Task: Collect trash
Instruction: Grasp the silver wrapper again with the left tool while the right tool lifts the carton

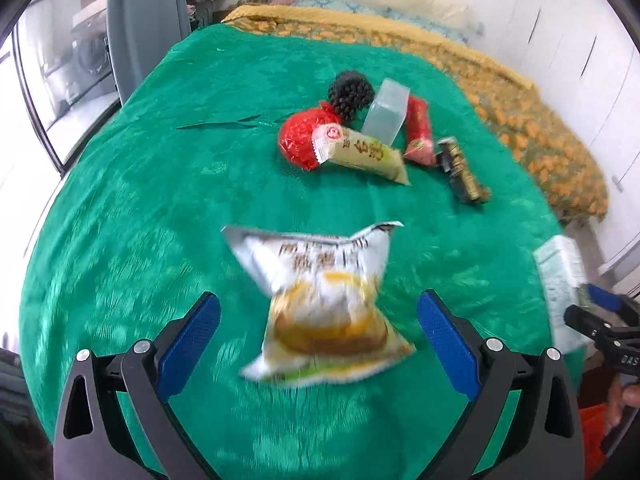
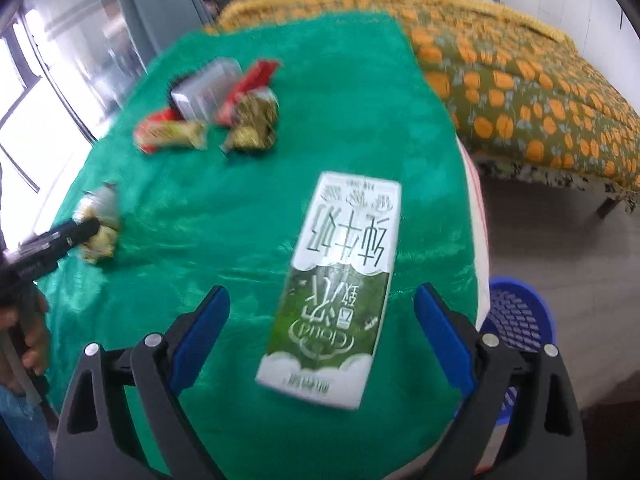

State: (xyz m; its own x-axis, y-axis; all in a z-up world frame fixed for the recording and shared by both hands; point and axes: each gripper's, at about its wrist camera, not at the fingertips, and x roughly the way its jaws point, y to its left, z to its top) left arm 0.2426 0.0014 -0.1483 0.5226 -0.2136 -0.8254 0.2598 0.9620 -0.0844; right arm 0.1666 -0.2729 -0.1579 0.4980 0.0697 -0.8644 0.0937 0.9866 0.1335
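At the bottom of the left wrist view the left gripper (image 1: pixel 319 322) stands with its blue ribbed pads apart, and a crumpled white-and-yellow snack bag (image 1: pixel 320 312) lies between them on the green plush cloth (image 1: pixel 140 240), touching neither pad; the bag's long axis runs from lower centre up toward the frame's top, its torn foil mouth at the far end and its printed base nearest the camera; at the right edge of that view the milk carton shows only as a pale sliver beside the other gripper's black tip. At the bottom of the right wrist view the right gripper (image 2: pixel 322 322) also has its jaws spread, no pad pressing on anything; a flat rectangular milk carton (image 2: pixel 332 288), green below and white above, lies between the fingers, its long axis slanting slightly right toward the top, print upside down; a blue mesh basket (image 2: pixel 516 320) sits at lower right, off the cloth's edge. Farther up the left view, in the centre, lies a cluster: a shiny red wrapper (image 1: pixel 298 142), a cream snack bar (image 1: pixel 360 154), a black knobbly ball (image 1: pixel 351 92), a clear plastic box (image 1: pixel 386 112) and a dark gold-printed wrapper (image 1: pixel 464 178); beyond it, an orange-patterned quilt (image 1: pixel 540 132).
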